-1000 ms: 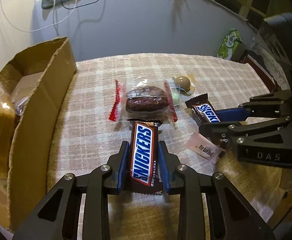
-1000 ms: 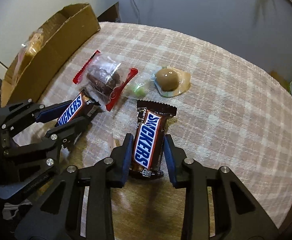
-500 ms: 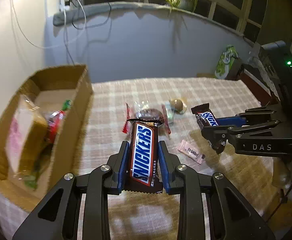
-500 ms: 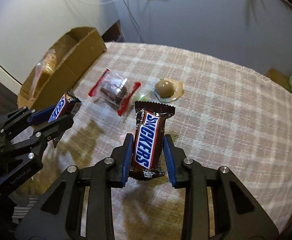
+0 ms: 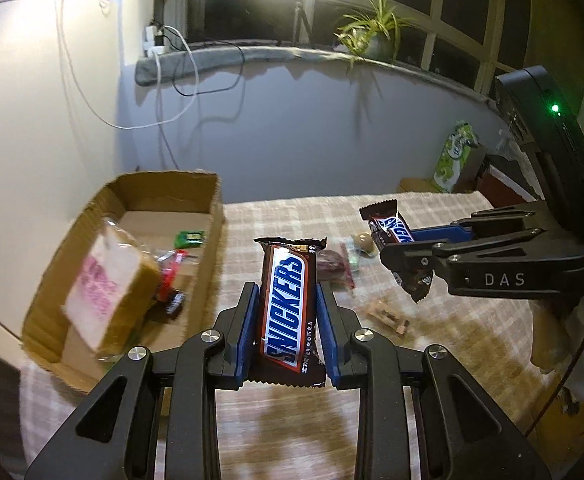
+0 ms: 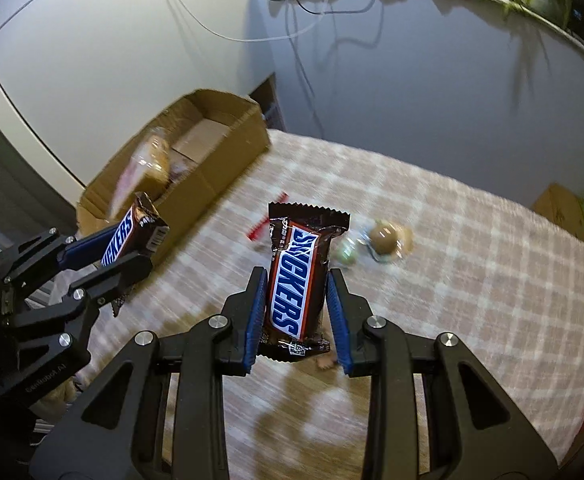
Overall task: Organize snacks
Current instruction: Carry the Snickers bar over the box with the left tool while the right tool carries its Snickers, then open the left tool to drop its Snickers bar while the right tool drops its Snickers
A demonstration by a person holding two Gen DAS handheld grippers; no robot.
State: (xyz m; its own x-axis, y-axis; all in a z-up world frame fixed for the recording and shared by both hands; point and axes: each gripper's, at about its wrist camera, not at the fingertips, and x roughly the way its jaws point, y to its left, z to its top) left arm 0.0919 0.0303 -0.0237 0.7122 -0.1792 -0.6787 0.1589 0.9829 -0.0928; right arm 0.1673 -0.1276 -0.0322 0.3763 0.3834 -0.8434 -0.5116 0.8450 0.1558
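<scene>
My left gripper point(image 5: 287, 312) is shut on a Snickers bar point(image 5: 287, 304) and holds it in the air over the checked tablecloth, just right of the open cardboard box point(image 5: 211, 216). My right gripper point(image 6: 296, 292) is shut on a second Snickers bar point(image 6: 298, 276), also lifted above the table. Each gripper shows in the other's view: the right one point(image 5: 408, 258) at the right, the left one point(image 6: 131, 248) at the left near the box point(image 6: 227, 156). The box holds a wrapped bread loaf point(image 5: 107, 288) and small packets.
On the tablecloth point(image 5: 432, 208) lie a red-edged clear pack with a dark cake point(image 5: 332, 264), a brown round sweet point(image 5: 364, 242), a greenish candy and a small pink packet point(image 5: 388, 316). A green bag point(image 5: 454, 158) stands at the far right edge. A wall is behind the table.
Both grippers have lifted their Snickers bars well up off the table. The left one has moved toward the box, whose inside now shows.
</scene>
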